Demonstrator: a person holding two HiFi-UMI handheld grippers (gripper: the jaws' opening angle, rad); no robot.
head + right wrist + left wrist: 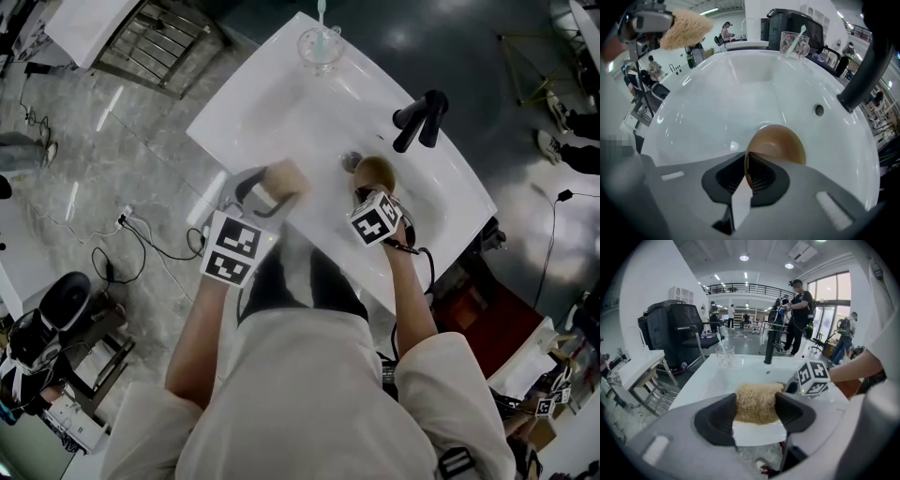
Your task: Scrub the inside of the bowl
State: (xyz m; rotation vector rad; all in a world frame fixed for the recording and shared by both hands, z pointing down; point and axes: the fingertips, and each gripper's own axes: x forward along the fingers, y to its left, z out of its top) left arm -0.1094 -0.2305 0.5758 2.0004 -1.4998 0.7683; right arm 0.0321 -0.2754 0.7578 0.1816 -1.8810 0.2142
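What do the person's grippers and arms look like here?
Left gripper and right gripper: grey bodies, black pads, each carrying a white cube with black square markers. A black cable trails from the right one. Sleeves are loose and off-white.

Bowl (780, 143): small, round, glossy amber-brown. Tipped up on edge, rim pinched between jaws of my right gripper (747, 173). Sits low in white sink basin (717, 103), just beside drain (351, 161).

Scrubber (757, 399): tan pad of coarse fibres, clamped between jaws of my left gripper (756, 408). Held over basin's near rim, left of bowl, not touching it.
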